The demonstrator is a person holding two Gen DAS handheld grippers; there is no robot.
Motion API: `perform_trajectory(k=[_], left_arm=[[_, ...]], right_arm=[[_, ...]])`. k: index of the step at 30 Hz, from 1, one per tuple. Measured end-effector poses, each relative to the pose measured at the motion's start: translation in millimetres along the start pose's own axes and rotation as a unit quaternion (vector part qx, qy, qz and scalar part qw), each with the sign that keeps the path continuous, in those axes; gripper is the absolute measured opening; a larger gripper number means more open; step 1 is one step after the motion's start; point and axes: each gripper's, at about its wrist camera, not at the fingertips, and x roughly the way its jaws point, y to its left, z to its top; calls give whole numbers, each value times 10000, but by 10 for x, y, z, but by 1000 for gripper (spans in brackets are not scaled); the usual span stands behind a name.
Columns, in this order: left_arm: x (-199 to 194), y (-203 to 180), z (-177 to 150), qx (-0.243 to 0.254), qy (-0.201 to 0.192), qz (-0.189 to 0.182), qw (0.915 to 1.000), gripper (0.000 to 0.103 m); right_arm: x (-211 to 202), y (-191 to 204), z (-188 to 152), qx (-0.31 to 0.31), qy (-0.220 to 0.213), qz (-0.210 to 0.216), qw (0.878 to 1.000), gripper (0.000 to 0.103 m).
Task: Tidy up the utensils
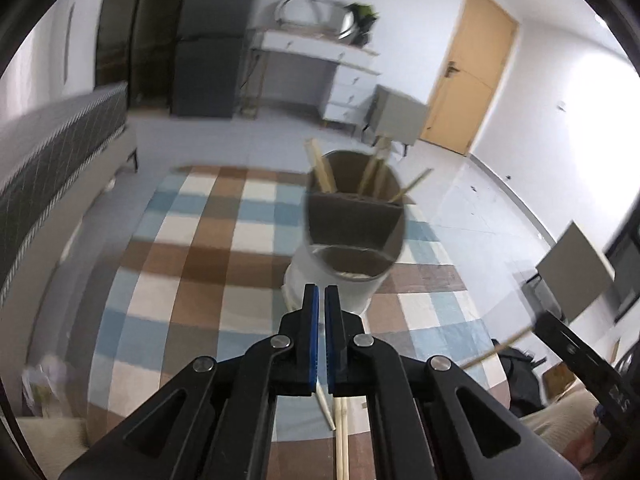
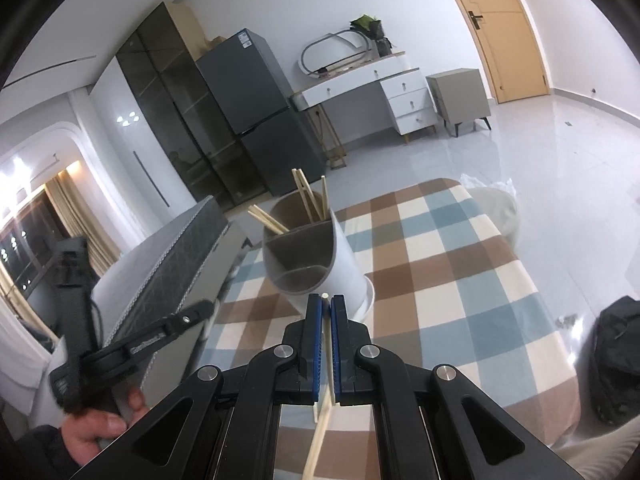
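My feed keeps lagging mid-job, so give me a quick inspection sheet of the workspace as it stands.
Surface: checked tablecloth in blue, brown and cream.
Job's things: white utensil holder with compartments; chopsticks upright in its far section; loose chopsticks on the cloth.
Clutter: nothing seen.
Grippers: right claw shut on a chopstick; left claw nearly closed, nothing between its pads.
Cables: nothing seen.
Surroundings: fridge, white desk, wooden door.

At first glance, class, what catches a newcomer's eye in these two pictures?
The white holder stands on the checked cloth, with several chopsticks leaning out of its far compartment. The right gripper is shut on a single chopstick just in front of the holder. The left gripper is almost shut with nothing between its fingers, and loose sticks lie on the cloth beneath it.
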Motion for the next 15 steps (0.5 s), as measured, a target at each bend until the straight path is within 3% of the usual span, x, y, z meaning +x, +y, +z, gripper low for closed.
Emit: perform_trajectory(k=[2, 4, 5, 6, 8, 12, 15], left_arm=[[159, 111, -8, -211, 410, 105, 9989, 1], [377, 225, -61, -418, 810, 181, 9957, 21], [504, 262, -103, -497, 1015, 215, 9934, 41], [587, 275, -139, -551, 1111, 239, 9920, 49], [719, 238, -194, -480, 1232, 216, 9910, 49], [1118, 31, -319, 168, 1697, 556, 9838, 50], [1347, -18, -378, 386, 1866, 786, 9785, 50]], right_arm=[[-3, 2, 1, 30, 15, 30, 10000, 4], [8, -4, 12, 45, 10, 60, 10000, 4], [18, -17, 20, 63, 10, 79, 9999, 4], [31, -39, 27, 98, 20, 94, 9999, 4], [48, -89, 38, 165, 35, 111, 9998, 4], [76, -217, 62, 358, 71, 121, 9993, 4], [82, -261, 75, 350, 96, 71, 9993, 4]])
